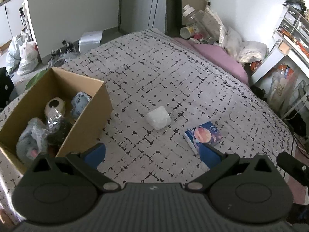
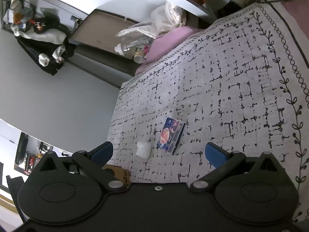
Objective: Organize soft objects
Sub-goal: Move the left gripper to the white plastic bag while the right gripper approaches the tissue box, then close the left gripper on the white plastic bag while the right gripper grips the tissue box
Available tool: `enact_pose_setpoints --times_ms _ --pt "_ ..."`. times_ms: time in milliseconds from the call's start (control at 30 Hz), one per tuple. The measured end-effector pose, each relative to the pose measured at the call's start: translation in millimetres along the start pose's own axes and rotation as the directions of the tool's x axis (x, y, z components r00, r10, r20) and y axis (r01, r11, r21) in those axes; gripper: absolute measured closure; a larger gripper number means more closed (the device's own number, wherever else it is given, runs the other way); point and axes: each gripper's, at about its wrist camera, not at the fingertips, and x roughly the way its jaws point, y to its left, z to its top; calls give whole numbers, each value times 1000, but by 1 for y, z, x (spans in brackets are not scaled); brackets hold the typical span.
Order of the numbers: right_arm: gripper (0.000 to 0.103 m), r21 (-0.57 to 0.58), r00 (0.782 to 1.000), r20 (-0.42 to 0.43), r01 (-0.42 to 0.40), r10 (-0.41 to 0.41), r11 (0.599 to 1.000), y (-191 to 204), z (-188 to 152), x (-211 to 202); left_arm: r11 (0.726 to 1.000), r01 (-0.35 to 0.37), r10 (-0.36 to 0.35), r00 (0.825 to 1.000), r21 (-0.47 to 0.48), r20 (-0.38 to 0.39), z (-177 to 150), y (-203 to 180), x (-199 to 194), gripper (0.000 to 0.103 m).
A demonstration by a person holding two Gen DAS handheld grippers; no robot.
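Wad of white soft stuff lay on the bed, straight ahead of the left hand-held gripper, whose jaws gaped empty; box just left. Right hand-held gripper, also open and empty, seemed farther off; left likely nearer

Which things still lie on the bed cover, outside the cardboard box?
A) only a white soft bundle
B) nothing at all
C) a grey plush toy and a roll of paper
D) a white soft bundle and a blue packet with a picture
D: the white soft bundle and the blue picture packet lie side by side on the bed cover, to the right of the cardboard box in the left wrist view.
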Motion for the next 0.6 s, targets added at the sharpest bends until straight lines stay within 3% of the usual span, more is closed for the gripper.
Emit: enact_pose_setpoints --times_ms 233,600 --pt "3 22 999 -23 24 -23 999 -6 4 29 998 -43 43 999 -39 -16 7 3 27 1" --pt "15 93 997 -66 34 -28 995 -20 8 74 998 -35 31 997 -61 -68 14 3 74 1"
